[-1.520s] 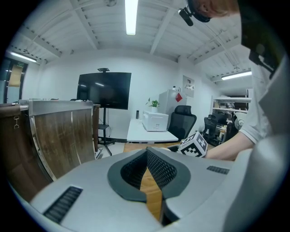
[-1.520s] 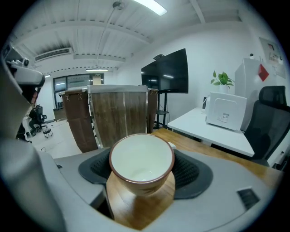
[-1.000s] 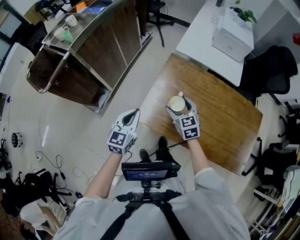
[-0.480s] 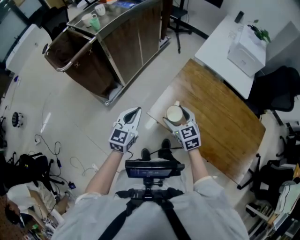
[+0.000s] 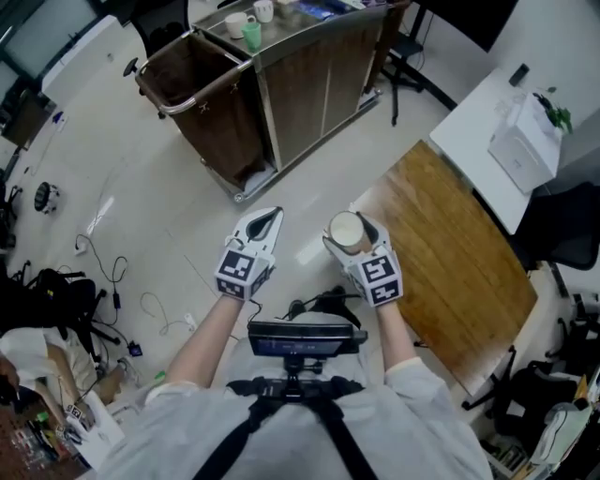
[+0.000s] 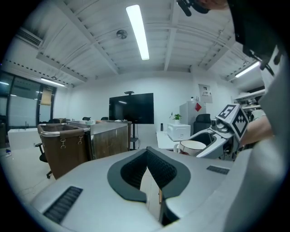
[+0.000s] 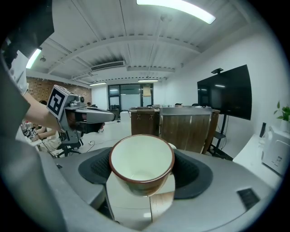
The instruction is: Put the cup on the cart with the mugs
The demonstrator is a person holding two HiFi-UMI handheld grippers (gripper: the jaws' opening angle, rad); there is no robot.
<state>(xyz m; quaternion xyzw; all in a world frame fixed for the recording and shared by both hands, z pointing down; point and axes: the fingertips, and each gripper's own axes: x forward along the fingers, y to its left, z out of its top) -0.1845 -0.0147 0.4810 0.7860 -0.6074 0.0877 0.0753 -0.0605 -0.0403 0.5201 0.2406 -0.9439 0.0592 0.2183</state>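
Office floor beneath us: the cart (image 5: 309,75), mugs (image 5: 242,23) on top, has drawn closer at twelve o'clock; our right gripper (image 5: 345,228) grasps the cup (image 5: 350,233) mid-carry, left gripper (image 5: 267,217) clenched on nothing.

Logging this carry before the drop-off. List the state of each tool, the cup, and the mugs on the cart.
cup: held, mouth up, empty.
right tool: shut on cup.
left tool: shut, nothing between.
mugs: standing upright on cart top.
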